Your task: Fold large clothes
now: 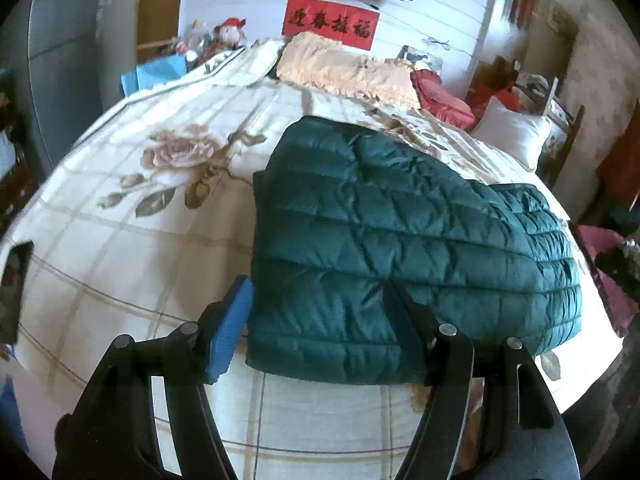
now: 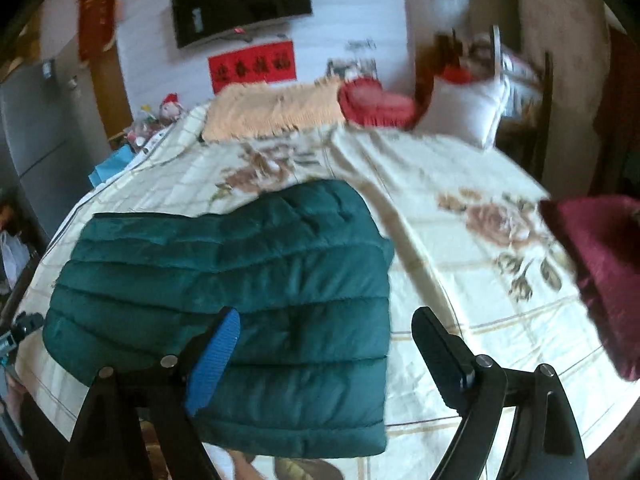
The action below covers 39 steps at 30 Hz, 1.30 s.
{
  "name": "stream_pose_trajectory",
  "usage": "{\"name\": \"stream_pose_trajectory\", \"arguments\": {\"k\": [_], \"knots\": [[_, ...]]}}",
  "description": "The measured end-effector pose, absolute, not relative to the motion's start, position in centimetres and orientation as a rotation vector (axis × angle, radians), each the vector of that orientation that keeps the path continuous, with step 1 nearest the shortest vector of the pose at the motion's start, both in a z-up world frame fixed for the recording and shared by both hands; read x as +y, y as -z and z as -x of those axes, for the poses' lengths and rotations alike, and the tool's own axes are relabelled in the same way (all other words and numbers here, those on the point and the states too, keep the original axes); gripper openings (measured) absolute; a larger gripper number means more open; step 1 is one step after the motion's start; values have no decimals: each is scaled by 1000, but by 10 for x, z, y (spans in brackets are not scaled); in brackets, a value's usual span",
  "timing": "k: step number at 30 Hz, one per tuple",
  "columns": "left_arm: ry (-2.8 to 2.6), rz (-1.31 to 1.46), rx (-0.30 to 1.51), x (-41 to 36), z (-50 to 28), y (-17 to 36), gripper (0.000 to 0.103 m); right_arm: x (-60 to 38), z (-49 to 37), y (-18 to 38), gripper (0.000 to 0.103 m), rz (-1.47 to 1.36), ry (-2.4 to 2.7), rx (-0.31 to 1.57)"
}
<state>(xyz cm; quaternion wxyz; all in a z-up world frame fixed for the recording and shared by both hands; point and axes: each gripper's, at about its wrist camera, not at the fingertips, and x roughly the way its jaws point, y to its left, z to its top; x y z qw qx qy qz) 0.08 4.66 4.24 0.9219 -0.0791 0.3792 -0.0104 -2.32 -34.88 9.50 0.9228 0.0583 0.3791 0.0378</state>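
Note:
A dark green quilted down jacket (image 1: 404,248) lies folded into a rough rectangle on the floral bedspread (image 1: 120,248). It also shows in the right wrist view (image 2: 240,280). My left gripper (image 1: 320,284) is open and empty, hovering over the jacket's near left edge. Its blue-padded finger is off the jacket's left side and its black finger is over the fabric. My right gripper (image 2: 324,320) is open and empty above the jacket's near right part. Its right finger is over the bare bedspread (image 2: 460,280).
A peach blanket (image 1: 344,68), a red cushion (image 1: 440,96) and a white pillow (image 1: 512,132) lie at the head of the bed. A maroon cloth (image 2: 600,272) sits at the bed's right edge. A phone (image 1: 16,284) lies at the left. A TV (image 2: 240,0) hangs on the wall.

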Motion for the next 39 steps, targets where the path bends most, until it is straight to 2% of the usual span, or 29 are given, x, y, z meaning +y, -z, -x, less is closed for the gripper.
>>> {"name": "stream_pose_trajectory", "arguments": {"k": [15,32,39], "knots": [[0,49,713,-13,19,-54,68,-267,62,-93,89,-121,-209,766],[-33,-38,651,-34,30,-52,68,-253,69,-85,89,-130,-223,779],[-39,-16,687,-30,25,-46,68,-251,69,-82,89,-131,-230,791]]}}
